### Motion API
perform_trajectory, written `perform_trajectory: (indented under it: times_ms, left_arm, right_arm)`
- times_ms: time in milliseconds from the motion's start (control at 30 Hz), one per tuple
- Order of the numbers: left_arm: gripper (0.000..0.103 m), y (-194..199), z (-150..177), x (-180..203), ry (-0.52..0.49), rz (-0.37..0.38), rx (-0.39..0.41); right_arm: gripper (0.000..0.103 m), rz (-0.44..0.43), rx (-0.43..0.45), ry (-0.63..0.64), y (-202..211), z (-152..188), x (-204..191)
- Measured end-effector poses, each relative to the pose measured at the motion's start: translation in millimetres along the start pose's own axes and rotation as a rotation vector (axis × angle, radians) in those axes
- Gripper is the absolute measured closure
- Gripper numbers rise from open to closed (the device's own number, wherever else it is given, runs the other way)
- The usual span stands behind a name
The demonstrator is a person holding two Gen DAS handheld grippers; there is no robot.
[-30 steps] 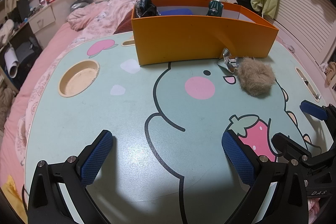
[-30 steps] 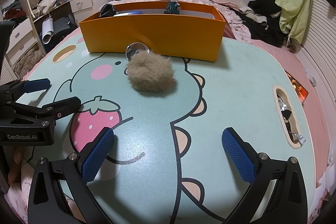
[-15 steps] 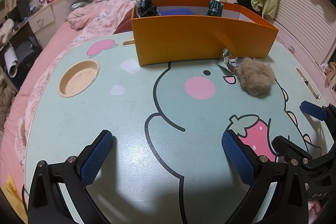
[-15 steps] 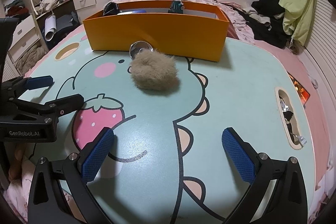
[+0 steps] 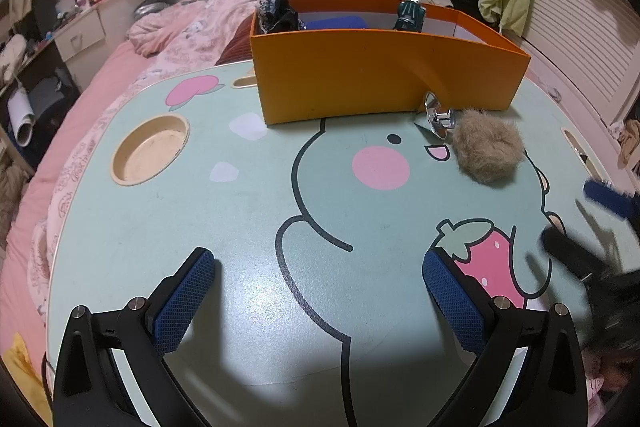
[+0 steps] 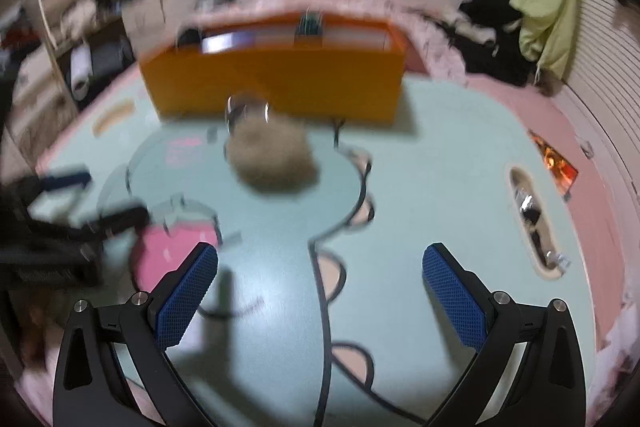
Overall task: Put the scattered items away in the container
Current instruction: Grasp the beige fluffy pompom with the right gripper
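Note:
A tan fur ball (image 5: 489,150) lies on the mint cartoon table (image 5: 248,211), in front of the orange box (image 5: 384,75). A shiny metal piece (image 5: 438,118) lies between the fur ball and the box. The box holds a dark bundle (image 5: 276,14), a blue thing (image 5: 336,23) and a green toy car (image 5: 409,14). My left gripper (image 5: 318,301) is open and empty over the near table. My right gripper (image 6: 320,297) is open and empty; its view is blurred, with the fur ball (image 6: 272,163) and box (image 6: 276,75) ahead. The right gripper also shows blurred in the left wrist view (image 5: 580,227).
A round cup recess (image 5: 150,149) sits at the table's left. A slot with small clutter (image 6: 534,219) is at the table's right edge. The table stands on a pink bed (image 5: 84,99). Drawers and shelves are at the left, clothes at the back right.
My right gripper has moved forward toward the fur ball and its view has blurred. The left gripper has stayed still. The fur ball, metal piece and box have not moved.

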State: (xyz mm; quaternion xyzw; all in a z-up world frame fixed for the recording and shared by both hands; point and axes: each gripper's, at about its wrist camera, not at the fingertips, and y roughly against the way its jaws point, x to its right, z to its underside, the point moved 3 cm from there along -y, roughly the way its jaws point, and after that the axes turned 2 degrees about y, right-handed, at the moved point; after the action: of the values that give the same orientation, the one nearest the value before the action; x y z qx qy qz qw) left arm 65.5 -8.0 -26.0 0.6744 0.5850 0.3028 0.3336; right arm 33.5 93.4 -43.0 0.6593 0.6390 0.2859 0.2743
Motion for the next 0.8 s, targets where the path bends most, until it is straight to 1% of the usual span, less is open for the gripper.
perform_trajectory:
  times_ms: [67, 167, 233, 300, 333, 367, 400, 433, 467, 567, 667, 800]
  left_arm:
    - [0.0, 0.0, 0.0, 0.1, 0.0, 0.0, 0.0]
    - [0.0, 0.0, 0.0, 0.0, 0.0, 0.0, 0.0]
    - [0.0, 0.0, 0.1, 0.2, 0.0, 0.001, 0.0]
    - [0.0, -0.6, 0.1, 0.5, 0.0, 0.002, -0.001]
    - [0.0, -0.7, 0.1, 0.5, 0.0, 0.002, -0.001]
    - [0.0, -0.8, 0.1, 0.5, 0.0, 0.002, -0.001]
    - [0.0, -0.8, 0.2, 0.6, 0.0, 0.002, -0.001]
    - [0.0, -0.9, 0.1, 0.4, 0.001, 0.003, -0.001]
    - [0.0, -0.8, 0.2, 0.6, 0.001, 0.003, -0.001]
    - [0.0, -0.7, 0.2, 0.4, 0.0, 0.002, -0.001]
    - [0.0, -0.7, 0.1, 0.4, 0.0, 0.003, -0.001]
    - [0.0, -0.7, 0.2, 0.2, 0.0, 0.003, -0.001]
  right_arm:
    - [0.001, -0.03, 0.047, -0.005, 8.1, -12.4, -0.7]
    - [0.001, -0.027, 0.067, -0.003, 5.8, -38.2, -5.6]
    - [0.001, -0.043, 0.042, -0.004, -7.3, -51.6, -10.3]
    - [0.004, -0.053, -0.014, 0.014, -26.7, -59.6, -17.2]
    - [0.015, -0.032, -0.035, 0.02, -35.7, -60.6, -18.6]
    - [0.031, -0.004, -0.059, 0.024, -45.0, -59.6, -19.3]
    - [0.041, -0.003, -0.093, 0.022, -53.2, -55.3, -20.2]
    - [0.058, -0.029, -0.121, 0.012, -58.4, -51.8, -20.2]
    - [0.062, -0.032, -0.105, 0.007, -55.2, -50.4, -19.1]
    - [0.063, -0.069, -0.051, -0.027, -33.0, -46.3, -9.4]
    - [0.063, -0.08, -0.003, -0.056, -8.8, -37.0, 6.2]
    - [0.063, -0.115, -0.037, -0.093, -1.3, -19.2, 21.6]
